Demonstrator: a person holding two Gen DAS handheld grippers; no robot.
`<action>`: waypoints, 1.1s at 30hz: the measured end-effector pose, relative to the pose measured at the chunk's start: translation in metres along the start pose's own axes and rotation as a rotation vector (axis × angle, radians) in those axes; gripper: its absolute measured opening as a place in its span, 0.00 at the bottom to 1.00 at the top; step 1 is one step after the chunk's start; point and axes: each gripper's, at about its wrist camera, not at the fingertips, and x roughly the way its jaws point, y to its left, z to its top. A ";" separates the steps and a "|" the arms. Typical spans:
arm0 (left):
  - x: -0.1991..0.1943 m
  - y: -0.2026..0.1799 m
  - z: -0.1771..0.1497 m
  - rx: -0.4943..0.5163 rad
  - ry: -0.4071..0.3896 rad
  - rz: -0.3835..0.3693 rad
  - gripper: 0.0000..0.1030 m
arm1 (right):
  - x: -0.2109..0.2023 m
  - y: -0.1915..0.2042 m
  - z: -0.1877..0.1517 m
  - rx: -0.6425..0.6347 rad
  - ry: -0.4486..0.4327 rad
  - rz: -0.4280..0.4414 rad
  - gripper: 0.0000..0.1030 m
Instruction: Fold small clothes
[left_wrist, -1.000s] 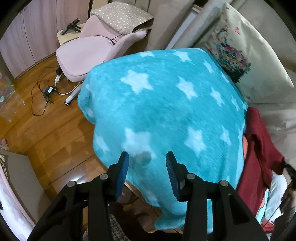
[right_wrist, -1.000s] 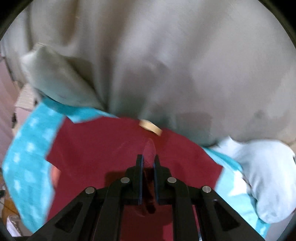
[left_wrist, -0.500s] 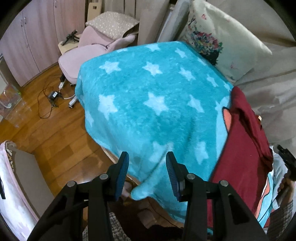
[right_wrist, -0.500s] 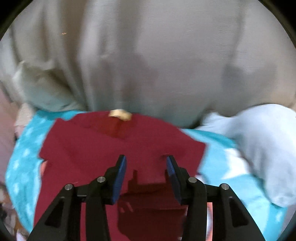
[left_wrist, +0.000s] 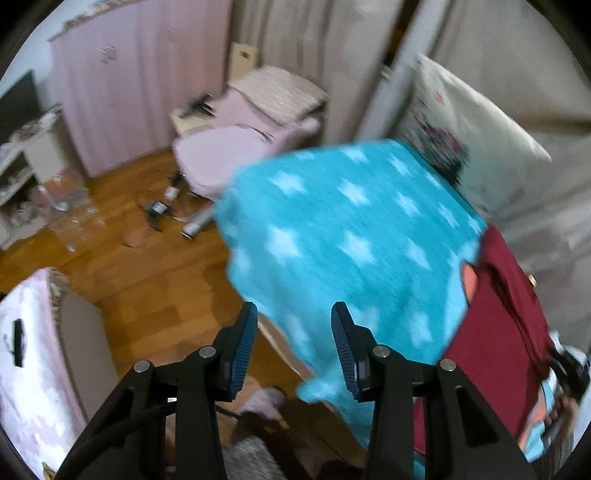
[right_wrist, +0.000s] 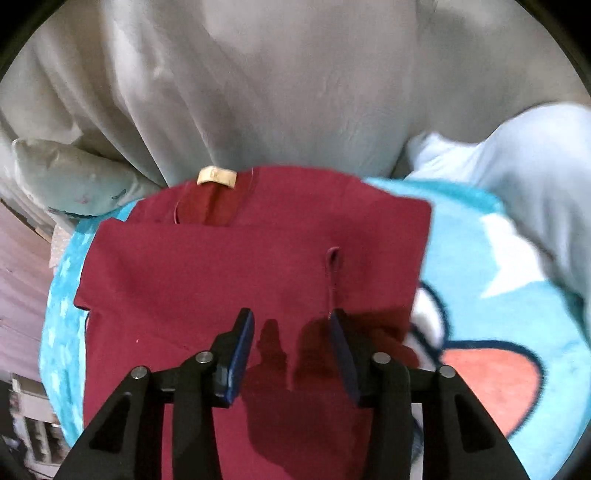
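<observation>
A dark red garment lies folded on a turquoise star-patterned blanket, with a beige neck label at its far edge. My right gripper is open and empty, hovering just above the garment's near part. In the left wrist view the garment lies at the right side of the blanket. My left gripper is open and empty, held off the blanket's near left edge, above the floor.
A grey sofa back and a pale blue cloth border the garment. A floral cushion sits at the blanket's far end. A pink chair, floor cables and a pink padded object stand on the wooden floor.
My right gripper opened, let go of the red garment and drew back a little. My left gripper pulled back and swung left, away from the blanket.
</observation>
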 end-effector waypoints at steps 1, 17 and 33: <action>-0.008 0.011 0.011 -0.011 -0.025 0.030 0.39 | -0.008 0.000 -0.005 0.001 -0.012 0.015 0.47; 0.030 -0.057 -0.013 0.175 0.071 -0.148 0.55 | -0.048 -0.036 -0.076 0.110 0.002 0.058 0.51; 0.142 -0.188 -0.066 0.484 0.483 -0.581 0.54 | -0.059 -0.058 -0.204 0.543 0.201 0.348 0.56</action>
